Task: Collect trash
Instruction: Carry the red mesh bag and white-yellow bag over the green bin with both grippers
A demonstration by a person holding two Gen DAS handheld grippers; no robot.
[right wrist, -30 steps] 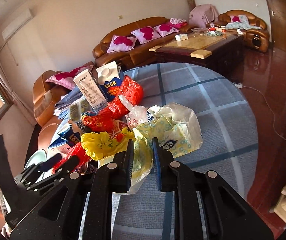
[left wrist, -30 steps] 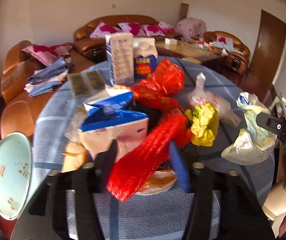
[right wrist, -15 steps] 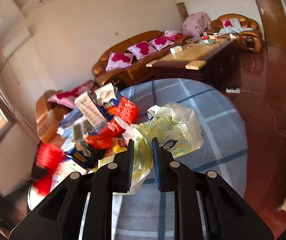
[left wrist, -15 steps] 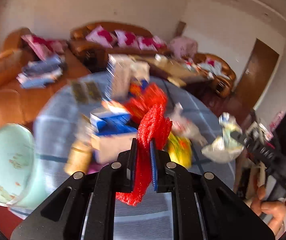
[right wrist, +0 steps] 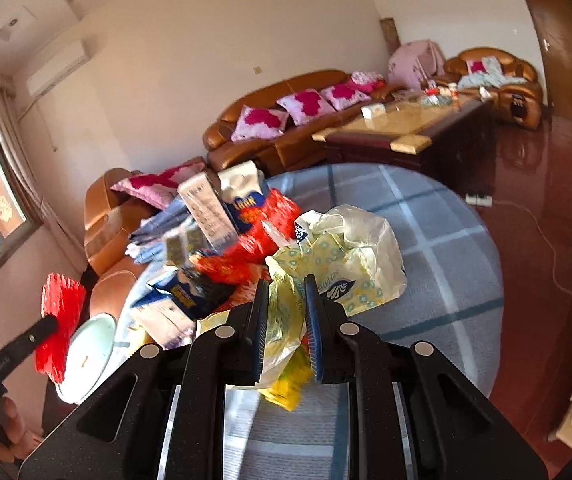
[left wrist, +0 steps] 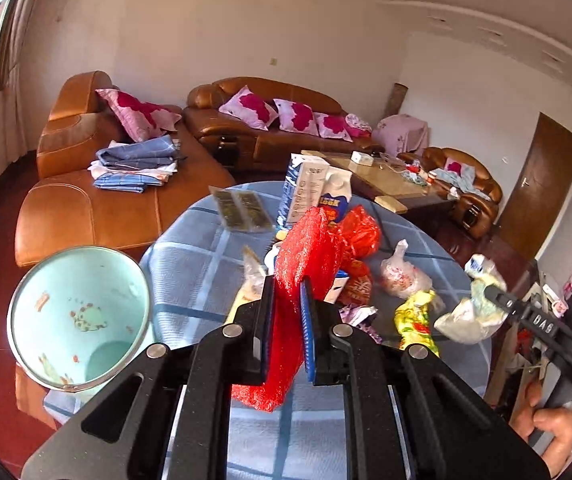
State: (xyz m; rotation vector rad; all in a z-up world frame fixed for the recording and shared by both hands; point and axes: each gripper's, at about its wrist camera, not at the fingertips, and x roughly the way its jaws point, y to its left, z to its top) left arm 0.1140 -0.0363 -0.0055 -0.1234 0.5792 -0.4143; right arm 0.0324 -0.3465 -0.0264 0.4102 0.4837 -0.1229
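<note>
My left gripper [left wrist: 288,312] is shut on a red foam mesh sleeve [left wrist: 310,248], held in the air above the near left side of the round table [left wrist: 189,264]. A pale green waste bin [left wrist: 85,300] stands open just left of it, below table height. My right gripper [right wrist: 286,312] is shut on a yellow-patterned plastic bag [right wrist: 350,256], whose far end rests on the cloth. The trash pile holds two cartons [left wrist: 306,192], a red bag [left wrist: 360,232], a clear bag [left wrist: 402,276] and a yellow wrapper [left wrist: 414,320].
A blue checked cloth covers the table. Brown leather sofas [left wrist: 261,120] with pink cushions line the far wall, and folded laundry [left wrist: 133,164] lies on the nearer seat. A wooden coffee table [right wrist: 398,128] stands beyond. A hand [left wrist: 546,424] holds the right gripper's handle.
The left jaws closed on the red mesh sleeve, lifted it off the pile and carried it left, nearer the bin. The right gripper rose slightly with the bag still in it.
</note>
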